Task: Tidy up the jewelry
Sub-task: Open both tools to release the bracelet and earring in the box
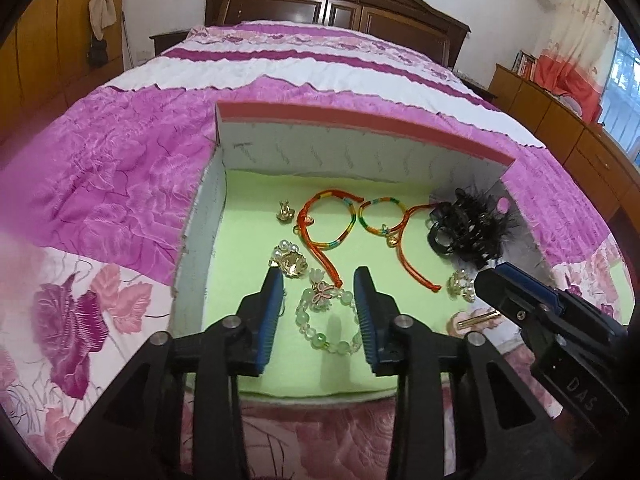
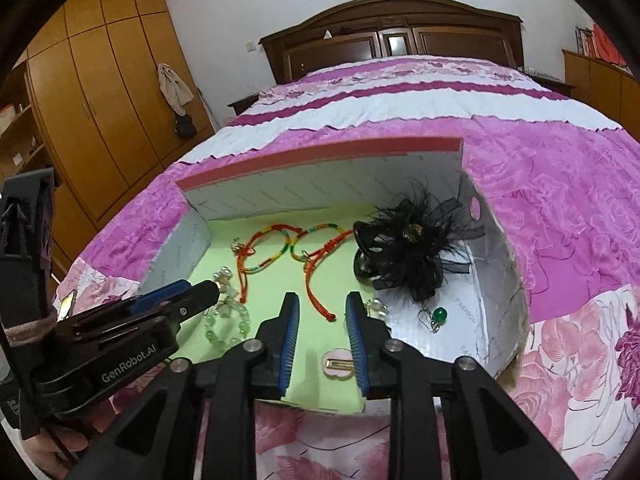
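Wardrobe (image 2: 100, 92): wooden doors at the far left of the room, a pale cloth hanging beside them.
Bed (image 1: 120, 184): pink and white floral cover; the box sits on it near the foot.
Box (image 1: 320, 120): open cardboard, red top edge on the back wall, green liner (image 1: 248, 208) over most of the floor, bare white card at the right end.
Gold brooch (image 1: 289, 263): on the liner just left of my left tongs' tips, a pearl cluster touching its far side.
My left tongs (image 1: 320, 304): spread, nothing pinched; the pads stand either side of the green bead bracelet (image 1: 320, 338) without pressing it.
Bead bracelet: flat on the liner, a pink butterfly charm at its far edge.
Cord bracelets (image 1: 332, 220): two red multicoloured loops side by side mid-box, tails trailing toward me.
Pink hair clip (image 2: 338, 364): on the liner near the front edge, between my right tongs' pads, untouched.
My right tongs (image 2: 322, 332): spread, holding nothing.
Black feather claw clip (image 2: 412, 248): right rear of the box.
Green drop earring (image 2: 438, 316): on the bare card, right of my right tongs.
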